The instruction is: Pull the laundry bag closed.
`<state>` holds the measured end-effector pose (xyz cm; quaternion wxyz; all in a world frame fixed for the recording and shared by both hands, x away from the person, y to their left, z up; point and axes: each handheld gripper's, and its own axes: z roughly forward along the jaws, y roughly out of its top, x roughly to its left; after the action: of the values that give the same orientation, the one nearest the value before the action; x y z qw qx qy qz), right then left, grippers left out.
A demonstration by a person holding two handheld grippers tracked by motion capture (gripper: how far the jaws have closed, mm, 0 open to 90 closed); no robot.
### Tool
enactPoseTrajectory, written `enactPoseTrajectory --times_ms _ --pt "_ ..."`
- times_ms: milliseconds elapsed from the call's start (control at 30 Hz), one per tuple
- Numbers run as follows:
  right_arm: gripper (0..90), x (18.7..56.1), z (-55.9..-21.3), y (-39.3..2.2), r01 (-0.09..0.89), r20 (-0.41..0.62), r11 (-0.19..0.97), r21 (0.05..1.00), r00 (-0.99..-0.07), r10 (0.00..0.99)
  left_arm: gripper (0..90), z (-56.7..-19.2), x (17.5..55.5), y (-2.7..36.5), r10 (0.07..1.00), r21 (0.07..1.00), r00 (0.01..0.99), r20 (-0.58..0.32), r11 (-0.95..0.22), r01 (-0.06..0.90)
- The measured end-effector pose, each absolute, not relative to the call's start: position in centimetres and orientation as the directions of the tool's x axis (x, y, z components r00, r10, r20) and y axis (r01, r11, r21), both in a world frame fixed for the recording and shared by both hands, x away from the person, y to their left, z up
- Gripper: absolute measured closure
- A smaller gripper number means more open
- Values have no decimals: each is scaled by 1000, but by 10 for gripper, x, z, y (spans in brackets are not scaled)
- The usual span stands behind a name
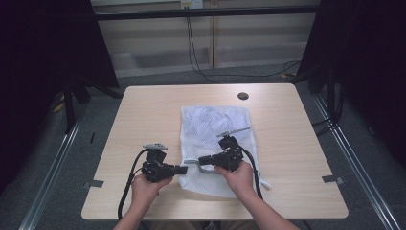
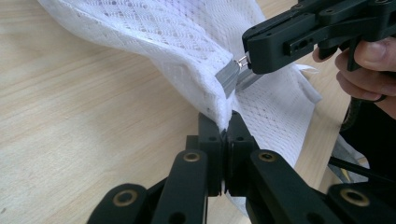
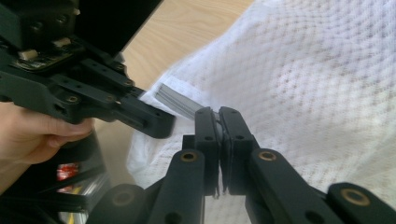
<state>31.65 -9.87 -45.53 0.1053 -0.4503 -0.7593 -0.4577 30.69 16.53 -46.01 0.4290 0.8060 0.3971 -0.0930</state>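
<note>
A white mesh bag (image 1: 215, 125) lies flat in the middle of the light wooden table (image 1: 143, 115). Its near left corner is lifted between the two grippers. My left gripper (image 1: 183, 169) is shut on the bag's mesh edge (image 2: 219, 112), just below the grey end of the zipper (image 2: 229, 78). My right gripper (image 1: 201, 160) points left towards it and is shut on the small metal zipper pull (image 2: 242, 61). In the right gripper view its jaws (image 3: 218, 122) are pressed together beside the grey zipper tape (image 3: 180, 100), with the left gripper (image 3: 144, 116) close by on the left.
A dark round hole (image 1: 243, 96) sits near the table's far edge. Metal brackets (image 1: 94, 183) (image 1: 332, 178) stick out at both sides. Cables (image 1: 196, 57) run over the floor behind, and dark curtains (image 1: 43, 48) stand left and right.
</note>
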Motion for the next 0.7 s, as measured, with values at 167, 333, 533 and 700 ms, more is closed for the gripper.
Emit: enactPoseTrajectory --times_ms 167,333,533,700 --pt "871 318 -458 -109 792 578 159 590 -551 601 881 -461 309 171 560 618 655 -506 -294 729" --pt "870 318 -456 -110 790 571 165 591 -554 606 881 -460 308 170 562 616 655 -506 -297 730" --pt "871 317 -456 -111 789 572 169 591 -558 602 880 -461 308 169 562 611 657 -503 -306 730" --pt "871 317 -456 -114 789 568 166 592 -554 608 881 -460 308 170 566 613 652 -505 -296 732"
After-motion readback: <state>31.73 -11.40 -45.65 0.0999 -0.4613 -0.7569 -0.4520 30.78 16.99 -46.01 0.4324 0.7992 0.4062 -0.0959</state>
